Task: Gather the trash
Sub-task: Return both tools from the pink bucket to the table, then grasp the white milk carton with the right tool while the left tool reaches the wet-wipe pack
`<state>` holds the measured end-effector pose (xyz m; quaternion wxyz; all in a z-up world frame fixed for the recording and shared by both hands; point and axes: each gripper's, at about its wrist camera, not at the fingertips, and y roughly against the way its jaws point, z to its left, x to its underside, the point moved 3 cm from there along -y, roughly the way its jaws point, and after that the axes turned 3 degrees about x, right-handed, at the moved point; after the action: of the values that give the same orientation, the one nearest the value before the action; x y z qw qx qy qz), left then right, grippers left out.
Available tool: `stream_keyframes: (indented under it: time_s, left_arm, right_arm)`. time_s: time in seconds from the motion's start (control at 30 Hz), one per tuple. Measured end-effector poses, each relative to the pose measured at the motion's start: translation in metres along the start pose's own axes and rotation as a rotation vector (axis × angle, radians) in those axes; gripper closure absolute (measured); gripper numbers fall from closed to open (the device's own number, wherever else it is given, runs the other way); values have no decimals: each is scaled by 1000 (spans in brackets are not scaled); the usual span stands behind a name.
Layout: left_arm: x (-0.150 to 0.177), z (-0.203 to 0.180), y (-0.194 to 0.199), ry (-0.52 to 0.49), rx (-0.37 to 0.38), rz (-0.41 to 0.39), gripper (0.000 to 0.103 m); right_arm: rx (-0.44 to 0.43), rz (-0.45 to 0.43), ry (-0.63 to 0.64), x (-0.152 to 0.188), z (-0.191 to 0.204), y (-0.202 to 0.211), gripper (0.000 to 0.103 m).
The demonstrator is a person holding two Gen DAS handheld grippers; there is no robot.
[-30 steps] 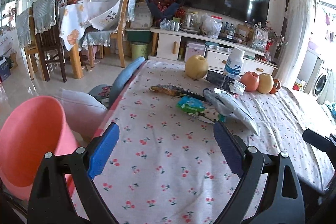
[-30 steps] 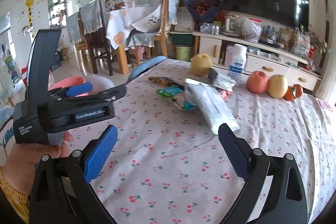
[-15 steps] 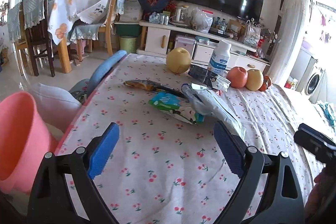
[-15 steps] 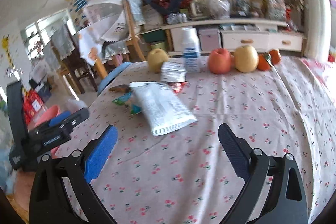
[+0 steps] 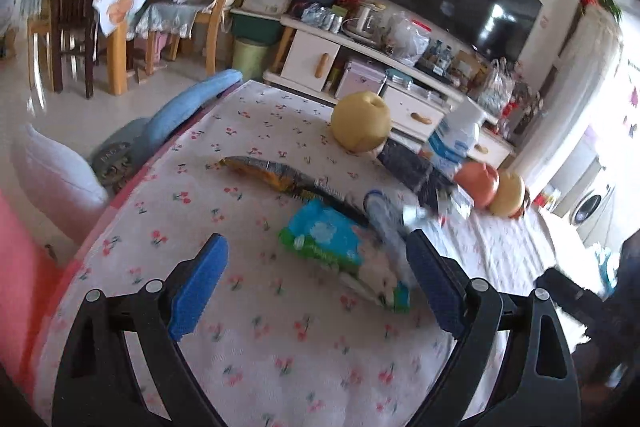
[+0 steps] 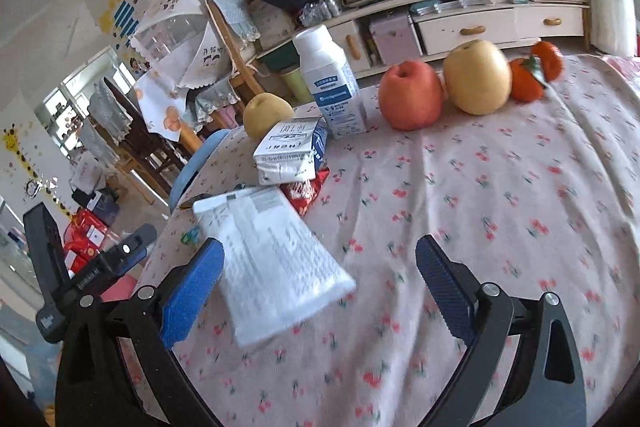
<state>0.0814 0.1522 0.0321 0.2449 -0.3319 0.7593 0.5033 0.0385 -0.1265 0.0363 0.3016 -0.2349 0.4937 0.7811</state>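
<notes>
Status: barely begun, by the look of it. Nothing gripped, nothing visibly binned.

Left claw: released, jaws wide apart, empty; hovering low over the surface, aimed at the green-blue packet just ahead between the fingers.

Right claw: released, jaws wide apart, empty; hovering over the white bag, whose near end lies just inside the left finger.

Trash on the surface, all uncollected:
- green-blue packet, flat, near the left edge;
- orange-black wrapper, long, lying beyond the packet;
- white bag, flat, largest item;
- red wrapper, partly tucked under the white bag and carton;
- small carton, lying on its side, apparently empty but not certain;
- dark packet, blurred, next to the pear.

Probably not trash, to stay: white bottle, upright; pear; apple; second pear; two oranges, all in a row at the far side.

Bin: pink bucket, at the left edge below the surface, only partly in view; contents hidden.

Remaining: every piece above, one grasp and drop each. Likeliest first picks: packet for the left, white bag for the right.
</notes>
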Motion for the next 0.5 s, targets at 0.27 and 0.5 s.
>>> stream_keyframes:
  time_s: [0.27, 0.5]
  left_arm:
    - [-28, 9, -50, 106, -56, 56, 12]
    - [-40, 14, -83, 114, -165, 76, 12]
  right_arm:
    - [-28, 18, 69, -39, 24, -43, 7]
    - [-14, 42, 41, -70, 30, -82, 7]
